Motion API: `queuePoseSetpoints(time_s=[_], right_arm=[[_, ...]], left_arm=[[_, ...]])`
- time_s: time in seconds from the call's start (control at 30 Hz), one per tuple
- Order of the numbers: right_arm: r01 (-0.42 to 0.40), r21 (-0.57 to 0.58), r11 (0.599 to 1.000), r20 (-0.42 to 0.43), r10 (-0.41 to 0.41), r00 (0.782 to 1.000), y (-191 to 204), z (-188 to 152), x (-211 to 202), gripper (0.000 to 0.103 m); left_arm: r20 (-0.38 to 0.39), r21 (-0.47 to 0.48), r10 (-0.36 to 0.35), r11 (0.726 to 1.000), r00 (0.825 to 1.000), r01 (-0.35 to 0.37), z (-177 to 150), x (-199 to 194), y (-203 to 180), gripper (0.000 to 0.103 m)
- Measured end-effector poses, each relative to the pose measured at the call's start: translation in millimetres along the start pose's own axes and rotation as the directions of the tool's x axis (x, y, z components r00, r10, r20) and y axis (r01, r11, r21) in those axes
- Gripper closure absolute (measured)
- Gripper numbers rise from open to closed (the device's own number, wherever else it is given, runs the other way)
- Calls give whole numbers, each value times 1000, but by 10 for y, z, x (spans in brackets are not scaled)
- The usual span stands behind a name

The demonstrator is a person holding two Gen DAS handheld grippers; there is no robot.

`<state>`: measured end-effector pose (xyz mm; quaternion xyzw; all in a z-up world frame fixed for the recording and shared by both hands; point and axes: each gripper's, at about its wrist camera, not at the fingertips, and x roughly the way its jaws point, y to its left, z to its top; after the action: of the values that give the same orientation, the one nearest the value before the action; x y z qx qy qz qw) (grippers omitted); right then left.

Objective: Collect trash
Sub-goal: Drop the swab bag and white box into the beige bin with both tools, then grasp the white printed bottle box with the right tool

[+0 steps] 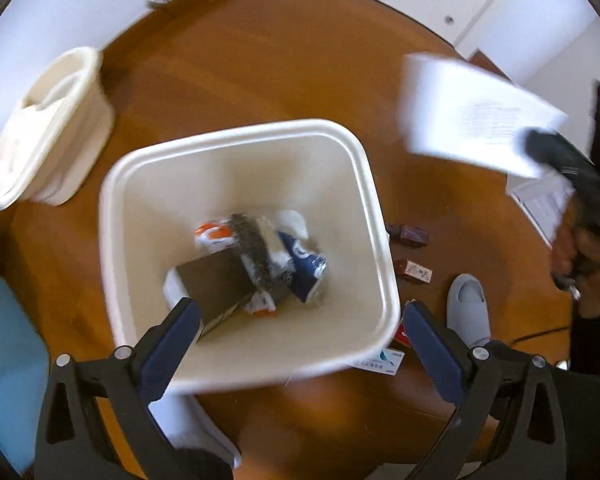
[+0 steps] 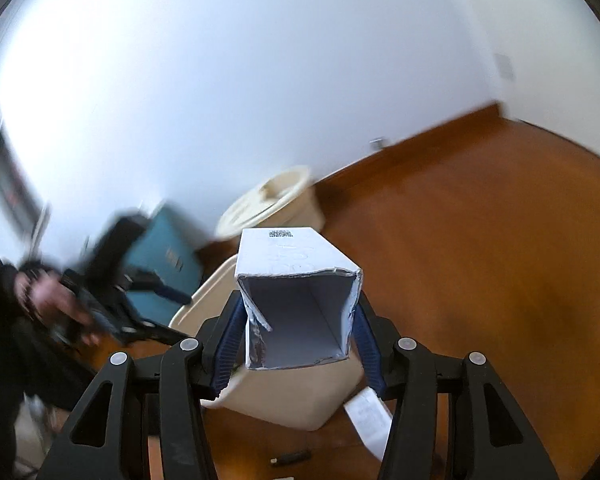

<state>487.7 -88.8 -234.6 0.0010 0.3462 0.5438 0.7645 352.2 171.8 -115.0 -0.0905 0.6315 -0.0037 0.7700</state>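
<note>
Right claw (image 2: 298, 344): clamped on an open white carton (image 2: 300, 296), blue pads pressing its two side walls; the torn, foil-lined mouth faces the camera.
Carton position: held in the air, above and to the right of the bin (image 2: 284, 396); not yet over the opening, as the left view shows it (image 1: 476, 114) off to the bin's right.
Left claw (image 1: 296, 332): jaws wide apart, holding nothing, hovering above the near rim of the bin (image 1: 244, 248).
Bin contents: a brown-faced box (image 1: 216, 284), a crushed blue can (image 1: 304, 268), orange-and-white wrappers (image 1: 214, 234) and a dark speckled piece lie at the bottom.
Floor, right of bin: two small brown packets (image 1: 414, 254) lie near the bin wall; a blue-and-white packet (image 1: 380, 360) and something red sit partly under the bin's near corner; sheets of paper (image 1: 540, 204) lie farther right.
Floor, right view: a white slip (image 2: 368, 424) and a small dark stick (image 2: 290, 458) lie beside the bin's base.
Surroundings: a second cream bin (image 1: 48, 128) lies tipped on the floor to the left; a teal case (image 2: 160, 264) stands near the wall; a grey slipper (image 1: 468, 304) is close to the bin.
Done: several pieces appear already binned.
Left: by my judgement, drop the carton in, then gather the packets, papers and small bits on the floor.
Progress: roughly midway, judging by what is binned against what lies loose.
</note>
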Motion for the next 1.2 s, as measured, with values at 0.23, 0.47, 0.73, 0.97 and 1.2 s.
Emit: queuePoseSetpoints(time_s=[0.23, 0.47, 0.73, 0.97, 1.2], right_arm=[[-45, -166, 985, -361, -18, 933, 585, -64, 1542, 39], [-70, -109, 992, -342, 29, 939, 566, -310, 1530, 25], [142, -38, 989, -206, -147, 967, -479, -679, 478, 2], [78, -336, 939, -485, -243, 840, -704, -1661, 1576, 2], [28, -357, 934, -611, -256, 749, -687, -2135, 2274, 16]], left_arm=[[92, -143, -5, 990, 996, 18, -193, -202, 345, 0], [91, -92, 4, 996, 996, 4, -186, -256, 310, 0], [-30, 217, -87, 972, 996, 91, -568, 185, -707, 0], [-116, -20, -140, 990, 983, 139, -933, 787, -1075, 0], [-166, -274, -102, 960, 981, 53, -1376, 1323, -1008, 0]])
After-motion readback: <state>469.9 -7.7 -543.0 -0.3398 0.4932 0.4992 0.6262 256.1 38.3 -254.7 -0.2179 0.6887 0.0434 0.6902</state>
